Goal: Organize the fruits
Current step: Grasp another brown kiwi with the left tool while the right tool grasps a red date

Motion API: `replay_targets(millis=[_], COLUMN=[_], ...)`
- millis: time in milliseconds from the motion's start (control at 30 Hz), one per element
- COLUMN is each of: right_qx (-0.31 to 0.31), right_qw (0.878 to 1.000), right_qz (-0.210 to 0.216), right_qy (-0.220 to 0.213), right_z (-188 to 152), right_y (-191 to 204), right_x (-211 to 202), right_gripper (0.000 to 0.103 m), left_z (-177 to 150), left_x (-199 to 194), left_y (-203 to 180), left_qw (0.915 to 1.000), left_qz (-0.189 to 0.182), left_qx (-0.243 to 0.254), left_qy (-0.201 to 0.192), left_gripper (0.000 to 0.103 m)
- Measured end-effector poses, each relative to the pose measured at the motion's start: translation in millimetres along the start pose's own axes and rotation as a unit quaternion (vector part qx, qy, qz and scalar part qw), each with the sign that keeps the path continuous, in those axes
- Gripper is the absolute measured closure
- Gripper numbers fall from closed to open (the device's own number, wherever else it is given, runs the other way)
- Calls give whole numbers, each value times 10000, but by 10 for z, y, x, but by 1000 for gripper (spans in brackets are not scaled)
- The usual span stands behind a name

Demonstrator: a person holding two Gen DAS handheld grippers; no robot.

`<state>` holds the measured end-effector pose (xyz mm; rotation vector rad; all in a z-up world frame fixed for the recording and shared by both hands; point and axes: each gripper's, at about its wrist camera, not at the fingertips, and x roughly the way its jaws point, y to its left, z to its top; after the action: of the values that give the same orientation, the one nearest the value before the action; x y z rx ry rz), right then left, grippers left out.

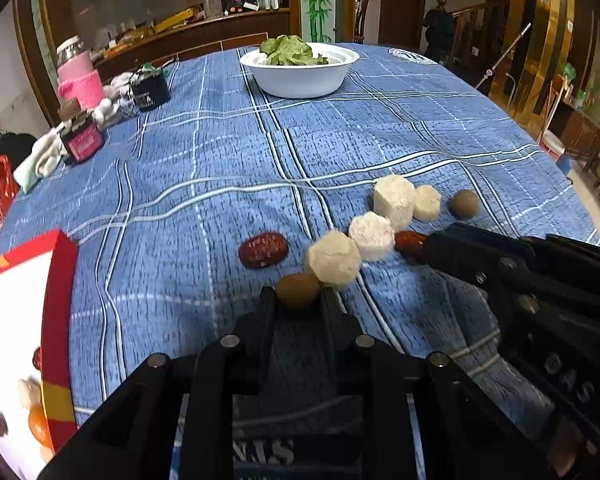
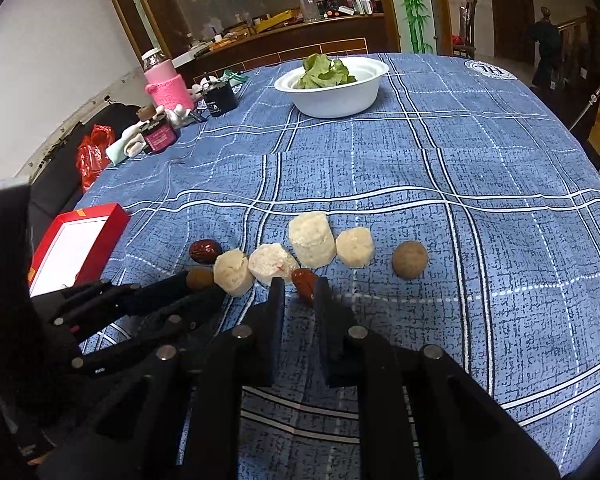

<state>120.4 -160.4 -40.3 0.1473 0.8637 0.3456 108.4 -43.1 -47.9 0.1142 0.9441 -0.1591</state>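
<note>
Several white peeled fruit chunks (image 1: 334, 258) (image 2: 311, 239), two red dates and two brown longans lie on the blue plaid tablecloth. My left gripper (image 1: 298, 294) has its fingers on either side of a brown longan (image 1: 298, 290), which also shows in the right wrist view (image 2: 199, 279). My right gripper (image 2: 299, 286) has its fingers around a red date (image 2: 305, 282), seen in the left wrist view too (image 1: 410, 241). Whether either gripper is squeezing its fruit is unclear. Another date (image 1: 263, 249) (image 2: 205, 251) and another longan (image 1: 464, 203) (image 2: 410, 259) lie free.
A red box with a white inside (image 1: 58, 320) (image 2: 80, 246) sits at the left table edge and holds some fruit. A white bowl of green leaves (image 1: 300, 76) (image 2: 332, 96) stands at the back. A pink bottle (image 1: 80, 76), dark jars and cloths crowd the far left.
</note>
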Motion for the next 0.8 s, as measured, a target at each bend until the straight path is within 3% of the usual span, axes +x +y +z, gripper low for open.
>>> replay_targets(millis=[300, 800], right_qx=[-54, -312], right_qw=[9997, 9984], right_qz=[-215, -437], right_qy=[-79, -152], right_z=[-76, -442], right_y=[101, 494], right_x=[-148, -486], right_gripper=[87, 87], left_z=[-220, -536], left_x=[-362, -717], left_y=[5, 256], left_qw=[9994, 9973], left_qz=[257, 337], left_qx=[-71, -467], left_qy=[-238, -446], left_gripper=[82, 82])
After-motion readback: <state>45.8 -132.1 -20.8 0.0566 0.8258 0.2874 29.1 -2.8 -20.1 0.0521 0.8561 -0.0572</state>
